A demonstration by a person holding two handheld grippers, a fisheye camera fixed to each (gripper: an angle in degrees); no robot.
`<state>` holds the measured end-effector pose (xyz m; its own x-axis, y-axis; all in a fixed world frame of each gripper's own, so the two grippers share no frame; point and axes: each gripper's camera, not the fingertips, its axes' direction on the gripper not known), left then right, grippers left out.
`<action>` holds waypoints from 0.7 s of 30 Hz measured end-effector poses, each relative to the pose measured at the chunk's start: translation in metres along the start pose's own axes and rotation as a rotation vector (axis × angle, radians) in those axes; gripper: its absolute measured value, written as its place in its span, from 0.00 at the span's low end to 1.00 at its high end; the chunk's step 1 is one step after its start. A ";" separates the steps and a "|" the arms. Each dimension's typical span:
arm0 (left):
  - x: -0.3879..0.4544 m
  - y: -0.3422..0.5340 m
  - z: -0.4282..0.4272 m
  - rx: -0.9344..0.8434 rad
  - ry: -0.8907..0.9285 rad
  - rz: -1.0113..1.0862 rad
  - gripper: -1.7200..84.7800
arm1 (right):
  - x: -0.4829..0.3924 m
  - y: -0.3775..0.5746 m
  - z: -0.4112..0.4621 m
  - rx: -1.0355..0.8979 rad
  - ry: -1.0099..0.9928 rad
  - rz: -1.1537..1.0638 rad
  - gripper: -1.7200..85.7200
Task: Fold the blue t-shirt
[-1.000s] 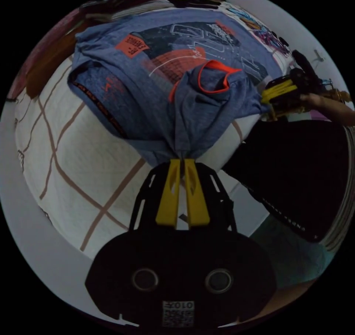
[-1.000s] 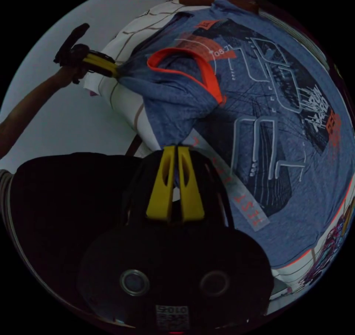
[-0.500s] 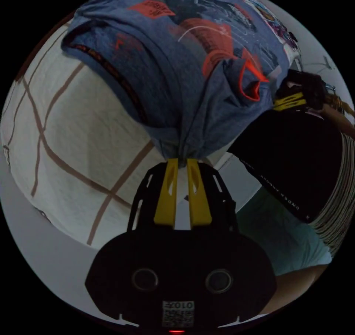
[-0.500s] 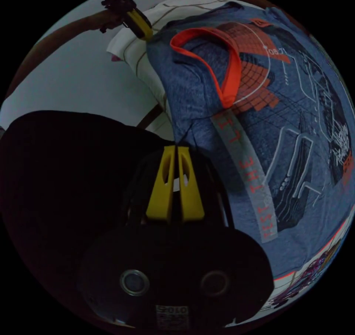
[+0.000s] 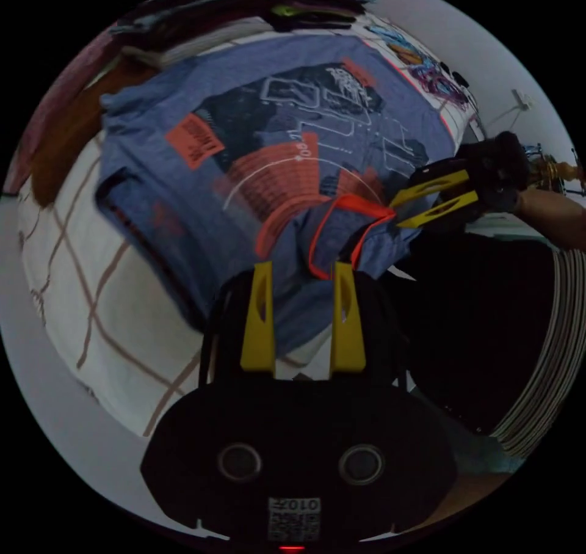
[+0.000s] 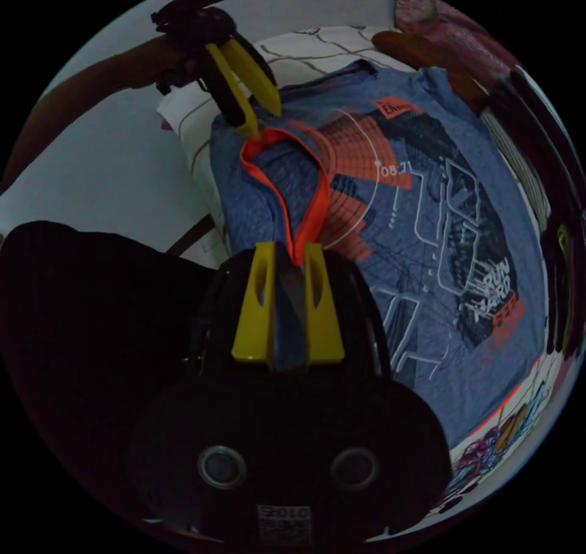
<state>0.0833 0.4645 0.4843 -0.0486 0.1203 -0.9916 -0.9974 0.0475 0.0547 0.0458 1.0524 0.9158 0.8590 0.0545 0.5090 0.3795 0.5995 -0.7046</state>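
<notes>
The blue t-shirt (image 5: pixel 274 120) (image 6: pixel 427 212) lies print-up on the bed. Its neck end is folded over onto the chest, so the orange collar (image 5: pixel 342 203) (image 6: pixel 314 206) sits on top of the print. My left gripper (image 5: pixel 302 267) is open just above the folded edge, jaws wide apart and pressing on nothing; it also appears at the top of the right gripper view (image 6: pixel 261 123). My right gripper (image 6: pixel 288 247) is open with loose collar fabric lying between its jaws. In the left gripper view the right gripper (image 5: pixel 397 214) hovers at the fold's right side.
The bed has a white sheet with brown grid lines (image 5: pixel 91 285) (image 6: pixel 201 120). A pile of dark clothes (image 5: pixel 244 4) and a brown cushion (image 5: pixel 67 132) lie beyond the shirt. A colourful printed cloth (image 5: pixel 427 71) borders it. A person's dark clothing (image 5: pixel 488 309) stands close by.
Both grippers were shut on the shirt's shoulder corners and carried them forward; now both have opened and let go, and the neck end rests folded over the chest.
</notes>
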 end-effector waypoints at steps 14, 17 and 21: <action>-0.030 -0.012 -0.035 -0.073 0.132 -0.305 0.05 | 0.019 0.006 0.006 -0.022 -0.185 0.081 0.06; -0.039 -0.007 -0.043 -0.002 0.175 -0.374 0.09 | 0.027 0.006 0.006 -0.013 -0.190 0.125 0.06; -0.042 0.004 -0.045 0.016 0.279 -0.326 0.14 | 0.033 0.006 0.011 -0.056 -0.164 0.122 0.06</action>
<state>0.0789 0.4150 0.5212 0.2544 -0.1768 -0.9508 -0.9620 0.0546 -0.2675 0.0722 1.0666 0.9336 0.8341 0.2561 0.4886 0.2986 0.5351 -0.7902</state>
